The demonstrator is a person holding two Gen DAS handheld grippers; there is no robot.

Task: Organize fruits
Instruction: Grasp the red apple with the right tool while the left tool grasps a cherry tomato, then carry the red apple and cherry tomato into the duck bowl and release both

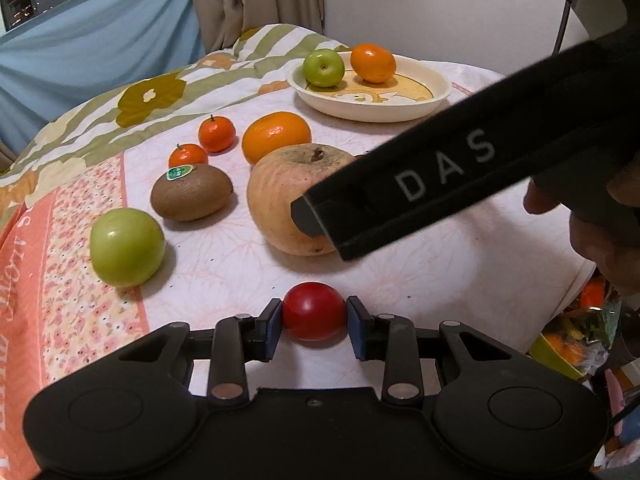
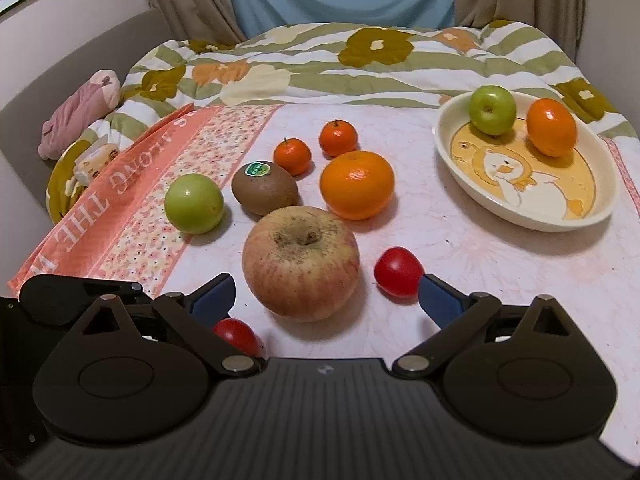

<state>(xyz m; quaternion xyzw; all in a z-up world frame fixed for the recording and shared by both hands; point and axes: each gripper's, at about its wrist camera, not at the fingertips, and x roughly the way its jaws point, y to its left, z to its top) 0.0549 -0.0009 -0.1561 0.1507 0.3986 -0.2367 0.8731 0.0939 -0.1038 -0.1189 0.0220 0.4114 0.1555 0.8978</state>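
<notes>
Plate point(image 2: 524, 222) far right holds green apple point(image 2: 492, 109), orange point(image 2: 551, 127). Eight fruits left on bed. Left gripper point(image 1: 314, 322) jaws clamped on tomato point(image 1: 314, 316); right gripper point(image 2: 326, 300) jaws spread wide, straddling big apple point(image 2: 301, 263).

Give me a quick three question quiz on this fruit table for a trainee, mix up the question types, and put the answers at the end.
1. True or false: the dish holds a kiwi.
2. Multiple choice: the left tongs are shut on A) a green apple, B) a red tomato, C) a mandarin.
3. Short answer: which fruit sits between the open right tongs?

Key
1. False. The dish holds a green apple and an orange; the kiwi lies on the cloth.
2. B. Both pads press the red tomato.
3. The big apple, with the pads apart from it.
</notes>
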